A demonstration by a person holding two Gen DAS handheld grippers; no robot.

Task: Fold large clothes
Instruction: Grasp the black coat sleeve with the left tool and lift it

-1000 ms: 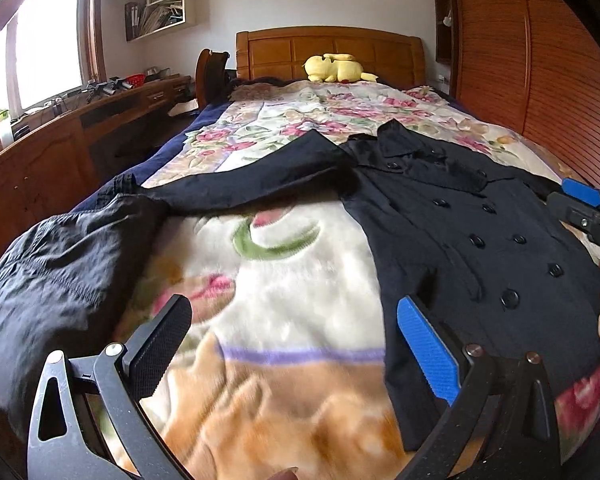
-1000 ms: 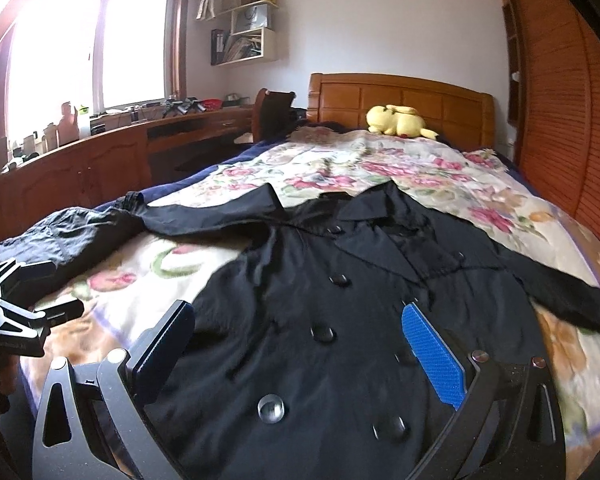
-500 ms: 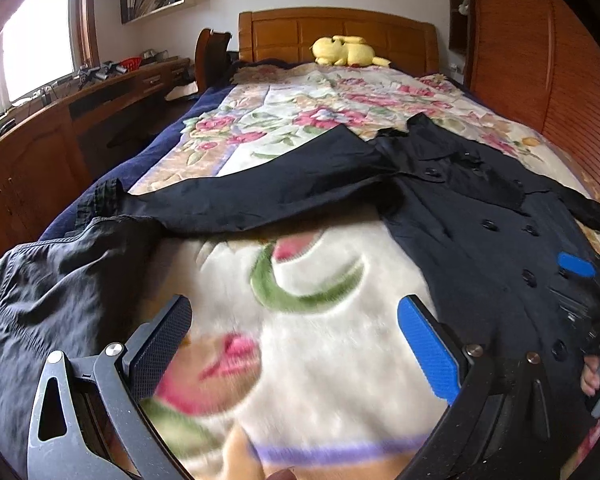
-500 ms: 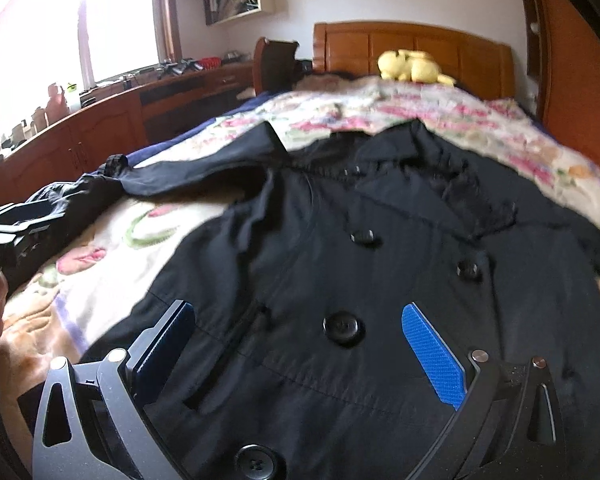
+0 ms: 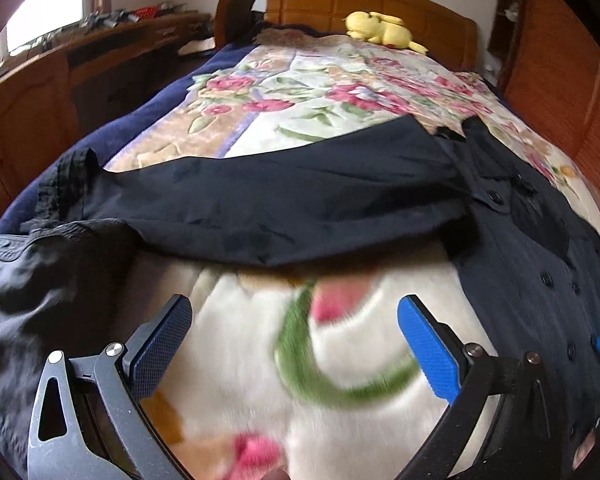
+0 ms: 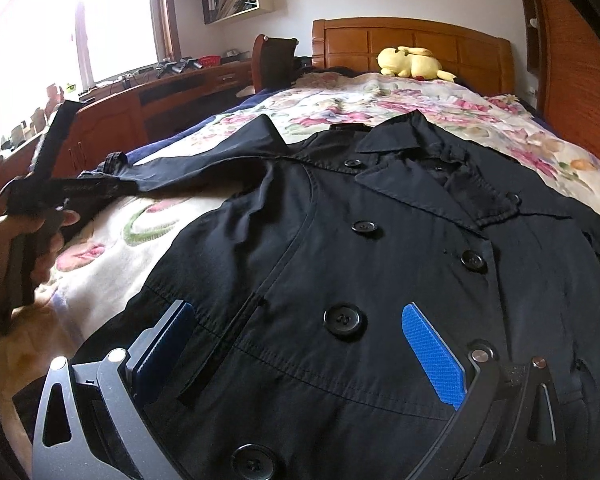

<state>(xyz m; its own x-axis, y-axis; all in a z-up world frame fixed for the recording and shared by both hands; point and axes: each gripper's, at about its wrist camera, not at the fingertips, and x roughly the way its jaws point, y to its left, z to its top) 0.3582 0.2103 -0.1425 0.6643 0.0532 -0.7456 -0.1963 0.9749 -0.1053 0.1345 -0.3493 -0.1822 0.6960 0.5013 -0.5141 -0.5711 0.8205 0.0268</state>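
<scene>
A black double-breasted coat [image 6: 380, 248] lies face up on the floral bed cover, collar toward the headboard. One sleeve [image 5: 284, 204] stretches out to the left across the bed. My left gripper [image 5: 296, 344] is open, low over the cream blanket just short of that sleeve, with nothing between its fingers. My right gripper [image 6: 300, 352] is open over the coat's front, with a large button [image 6: 345, 319] lying between its blue pads. The hand-held left gripper [image 6: 60, 188] also shows at the left edge of the right wrist view.
A second dark garment [image 5: 32, 300] lies crumpled at the bed's left edge. A yellow plush toy [image 6: 414, 63] rests by the wooden headboard [image 6: 412, 42]. A wooden desk [image 6: 160, 96] runs along the left wall; a wooden wardrobe [image 6: 576, 64] stands on the right.
Both grippers have moved forward and lower toward the bed. The left one has closed in on the outstretched sleeve, the right one on the coat's buttoned front. Both remain open.
</scene>
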